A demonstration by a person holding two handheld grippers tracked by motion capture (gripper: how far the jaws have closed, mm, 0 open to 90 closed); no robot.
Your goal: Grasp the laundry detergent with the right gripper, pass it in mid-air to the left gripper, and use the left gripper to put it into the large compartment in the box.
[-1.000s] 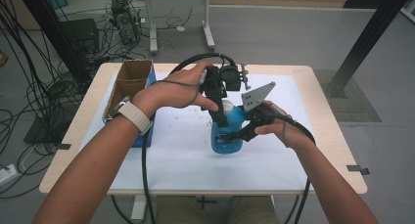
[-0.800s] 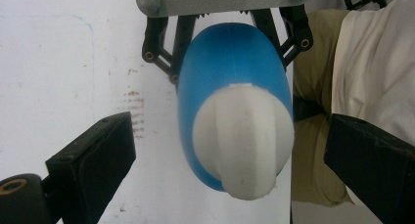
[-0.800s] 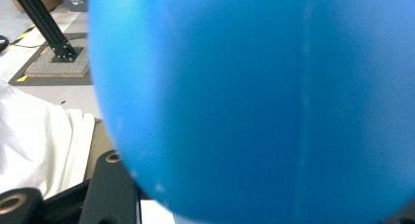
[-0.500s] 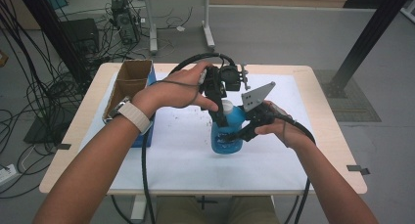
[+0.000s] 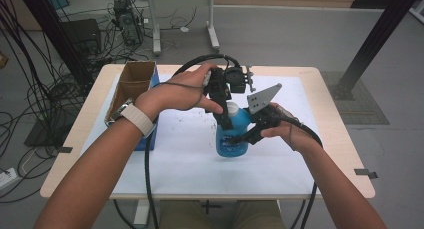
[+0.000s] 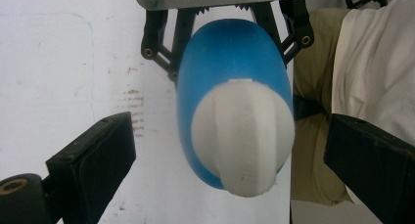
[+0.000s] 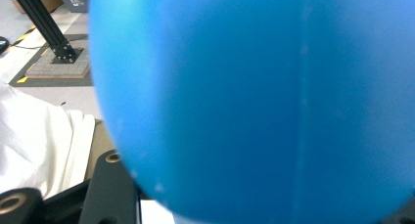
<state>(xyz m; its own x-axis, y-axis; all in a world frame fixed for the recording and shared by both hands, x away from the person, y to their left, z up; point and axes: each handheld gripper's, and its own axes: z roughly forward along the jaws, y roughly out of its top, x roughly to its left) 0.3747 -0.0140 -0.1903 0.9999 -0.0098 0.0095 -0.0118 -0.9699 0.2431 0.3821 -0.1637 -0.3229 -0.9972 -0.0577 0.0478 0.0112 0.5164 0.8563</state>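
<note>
A blue bottle (image 5: 231,136) with a white cap (image 5: 231,108) stands upright on the white sheet (image 5: 180,159) in the middle of the table. My right gripper (image 5: 241,138) comes in from the right and is shut on the bottle's body (image 7: 254,97), which sits close up against its camera. My left gripper (image 5: 224,118) points down over the top of the bottle. Seen from the left gripper (image 6: 230,170), its jaws stand open on either side of the cap (image 6: 242,136), with a gap on each side. The right gripper's black linkage (image 6: 161,43) clasps the bottle below.
An open cardboard box (image 5: 131,86) stands at the table's left, on something blue (image 5: 148,139). Black cables trail from both grippers across the table and over its front edge (image 5: 200,195). A black post base (image 5: 350,89) stands on the floor to the right.
</note>
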